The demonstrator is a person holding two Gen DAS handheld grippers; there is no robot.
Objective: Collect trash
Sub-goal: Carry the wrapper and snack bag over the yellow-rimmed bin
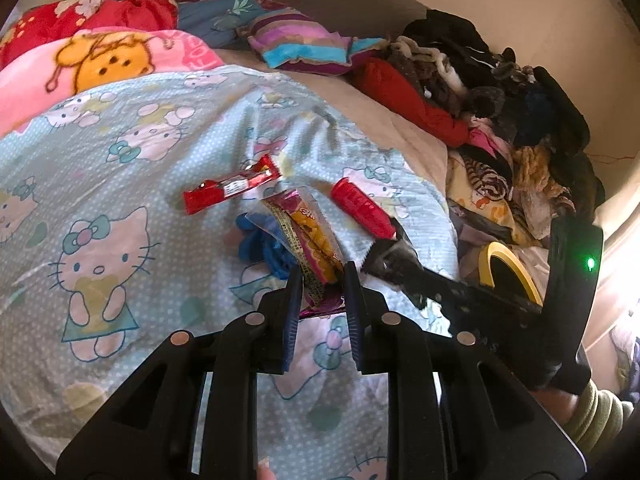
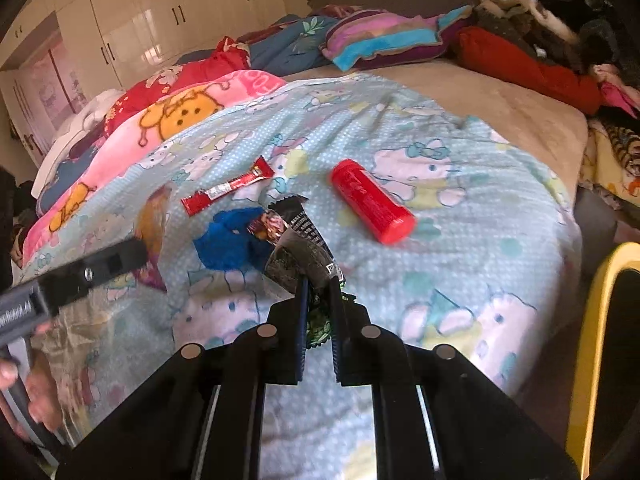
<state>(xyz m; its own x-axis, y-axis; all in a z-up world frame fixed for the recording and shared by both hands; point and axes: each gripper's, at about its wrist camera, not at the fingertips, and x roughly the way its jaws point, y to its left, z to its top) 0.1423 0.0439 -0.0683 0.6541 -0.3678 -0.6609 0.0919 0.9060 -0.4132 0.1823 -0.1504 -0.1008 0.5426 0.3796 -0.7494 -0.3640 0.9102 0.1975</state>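
My left gripper [image 1: 322,270] is shut on a yellow and magenta snack wrapper [image 1: 310,236], held above the Hello Kitty blanket [image 1: 120,184]. My right gripper [image 2: 318,284] is shut on a black and green wrapper [image 2: 298,242]; it shows in the left wrist view [image 1: 390,258] too. On the blanket lie a long red wrapper [image 1: 230,189] [image 2: 228,191], a red tube [image 1: 362,207] [image 2: 372,202] and a crumpled blue piece [image 1: 260,244] [image 2: 228,240]. The left gripper with its wrapper shows blurred at the left of the right wrist view [image 2: 100,264].
A yellow-rimmed bin [image 1: 516,276] [image 2: 592,344] stands at the bed's right side. A heap of clothes [image 1: 500,92] lies at the far right. Pillows and blankets [image 1: 100,52] lie at the head of the bed. White wardrobes [image 2: 160,20] stand behind.
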